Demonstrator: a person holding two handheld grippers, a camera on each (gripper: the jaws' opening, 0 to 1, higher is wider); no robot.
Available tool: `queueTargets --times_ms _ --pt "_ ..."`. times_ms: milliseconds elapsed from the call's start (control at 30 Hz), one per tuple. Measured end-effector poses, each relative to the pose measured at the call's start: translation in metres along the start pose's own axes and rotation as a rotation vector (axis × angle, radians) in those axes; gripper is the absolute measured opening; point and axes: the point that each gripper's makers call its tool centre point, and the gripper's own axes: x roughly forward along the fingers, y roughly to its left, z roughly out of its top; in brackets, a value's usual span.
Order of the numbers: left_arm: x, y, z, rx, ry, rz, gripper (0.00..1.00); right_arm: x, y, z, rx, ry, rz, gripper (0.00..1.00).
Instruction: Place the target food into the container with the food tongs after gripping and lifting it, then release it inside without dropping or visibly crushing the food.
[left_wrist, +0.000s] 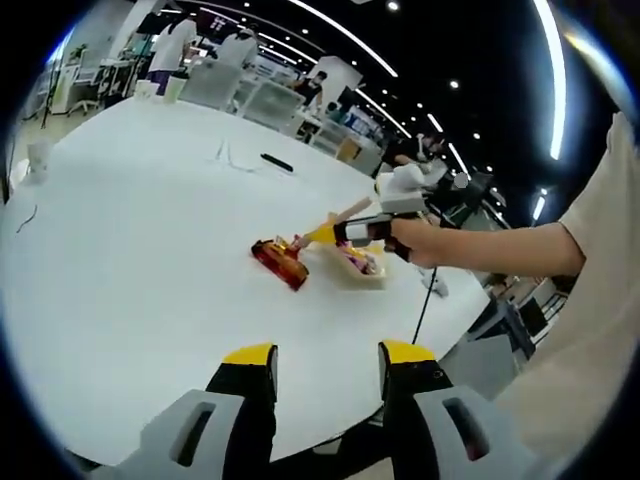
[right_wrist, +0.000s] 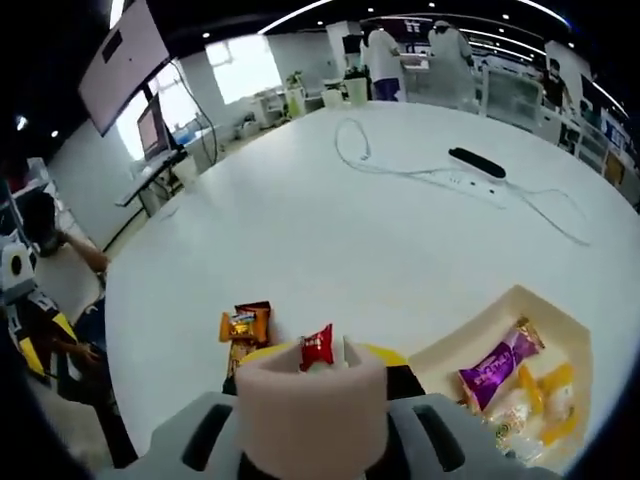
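Note:
My right gripper (right_wrist: 320, 360) is shut on beige food tongs (right_wrist: 310, 405) that point forward along its jaws. A small red snack packet (right_wrist: 317, 347) stands upright between the tong tips; I cannot tell if it is off the table. Orange snack packets (right_wrist: 245, 326) lie just beyond it on the white table. To the right sits the beige container (right_wrist: 523, 303), holding a purple packet (right_wrist: 494, 371) and yellow ones. In the left gripper view, my left gripper (left_wrist: 328, 358) is open and holds nothing, while the right gripper (left_wrist: 385, 228) reaches the tongs (left_wrist: 345, 213) toward the snack pile (left_wrist: 279, 260) beside the container (left_wrist: 350, 266).
A black power strip (right_wrist: 483, 162) with a white cable lies farther out on the round table (right_wrist: 330, 230). Cups (right_wrist: 354, 90) stand at the far edge, with people and shelves behind. A person sits off the table's left edge (right_wrist: 45, 250). The near table edge (left_wrist: 330, 435) runs under my left jaws.

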Motion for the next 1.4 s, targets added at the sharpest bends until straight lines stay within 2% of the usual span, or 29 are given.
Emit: queueTargets --times_ms 533,833,1400 --pt "0.004 0.000 0.000 -0.004 0.007 -0.006 0.40 0.005 0.005 -0.003 0.015 0.008 0.018 0.18" --pt "0.005 -0.001 0.000 -0.003 0.002 -0.010 0.39 0.000 0.006 -0.006 0.023 0.005 0.007 0.16" --pt "0.008 -0.006 0.009 0.012 -0.011 -0.025 0.38 -0.015 0.003 -0.001 0.050 -0.032 -0.010 0.14"
